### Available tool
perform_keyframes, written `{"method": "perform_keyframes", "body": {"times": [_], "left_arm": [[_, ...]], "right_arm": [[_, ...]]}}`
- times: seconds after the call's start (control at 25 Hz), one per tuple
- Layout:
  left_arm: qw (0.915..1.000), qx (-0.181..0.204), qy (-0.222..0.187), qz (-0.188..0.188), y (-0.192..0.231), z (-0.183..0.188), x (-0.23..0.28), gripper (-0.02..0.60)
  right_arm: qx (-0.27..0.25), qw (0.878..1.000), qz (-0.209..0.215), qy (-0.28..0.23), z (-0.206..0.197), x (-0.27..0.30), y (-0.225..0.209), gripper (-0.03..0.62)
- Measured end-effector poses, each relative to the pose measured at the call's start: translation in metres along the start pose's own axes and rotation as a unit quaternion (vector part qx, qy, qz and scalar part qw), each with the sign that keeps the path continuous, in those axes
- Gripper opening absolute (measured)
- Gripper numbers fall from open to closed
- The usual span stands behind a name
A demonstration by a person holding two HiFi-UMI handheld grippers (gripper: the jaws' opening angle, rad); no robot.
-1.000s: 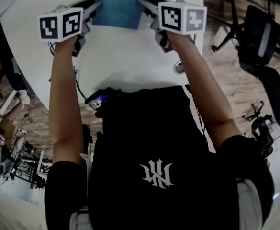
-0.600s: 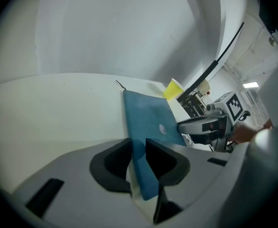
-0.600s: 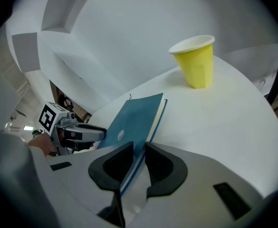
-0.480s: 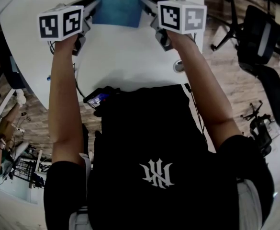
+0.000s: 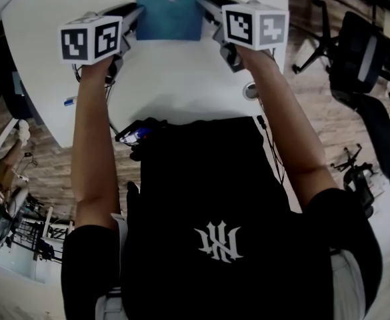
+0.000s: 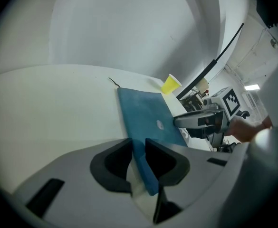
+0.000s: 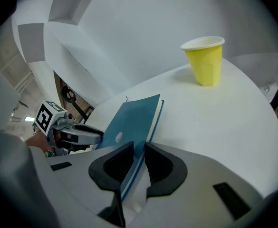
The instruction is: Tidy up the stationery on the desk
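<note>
A blue notebook (image 5: pixel 171 9) with a small pale dot on its cover lies at the far middle of the white desk (image 5: pixel 175 79). My left gripper (image 5: pixel 136 13) holds its left edge and my right gripper (image 5: pixel 205 5) its right edge. In the left gripper view the notebook (image 6: pixel 146 115) runs between the jaws of the left gripper (image 6: pixel 139 144), pads pressed on it. In the right gripper view the notebook (image 7: pixel 131 120) is clamped in the right gripper (image 7: pixel 138 148). Both pairs of jaws have just been closing onto the notebook. Whether it is off the desk I cannot tell.
A yellow paper cup (image 7: pixel 206 61) stands upright beyond the notebook, a little to the right. A round cable hole (image 5: pixel 250 91) sits near the desk's right front edge, and a dark device (image 5: pixel 138 133) hangs at its front edge. Black office chairs (image 5: pixel 358 52) stand on the right.
Both grippers stay at the notebook's two side edges. The left gripper's marker cube sits slightly further right and lower in the head view than before.
</note>
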State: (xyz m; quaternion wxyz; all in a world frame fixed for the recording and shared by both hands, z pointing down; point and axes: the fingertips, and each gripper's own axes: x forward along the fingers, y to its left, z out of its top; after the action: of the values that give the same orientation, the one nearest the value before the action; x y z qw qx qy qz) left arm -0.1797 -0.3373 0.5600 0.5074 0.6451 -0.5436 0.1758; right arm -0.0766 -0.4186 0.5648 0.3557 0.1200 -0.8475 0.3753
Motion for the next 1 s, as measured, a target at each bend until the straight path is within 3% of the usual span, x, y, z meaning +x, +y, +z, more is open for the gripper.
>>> {"method": "perform_keyframes", "body": {"times": [1.0], "left_arm": [[0.9993, -0.032, 0.013, 0.016, -0.013, -0.104, -0.044, 0.084]], "right_arm": [[-0.061, 0.997, 0.009, 0.053, -0.067, 0.004, 0.054, 0.094]]}}
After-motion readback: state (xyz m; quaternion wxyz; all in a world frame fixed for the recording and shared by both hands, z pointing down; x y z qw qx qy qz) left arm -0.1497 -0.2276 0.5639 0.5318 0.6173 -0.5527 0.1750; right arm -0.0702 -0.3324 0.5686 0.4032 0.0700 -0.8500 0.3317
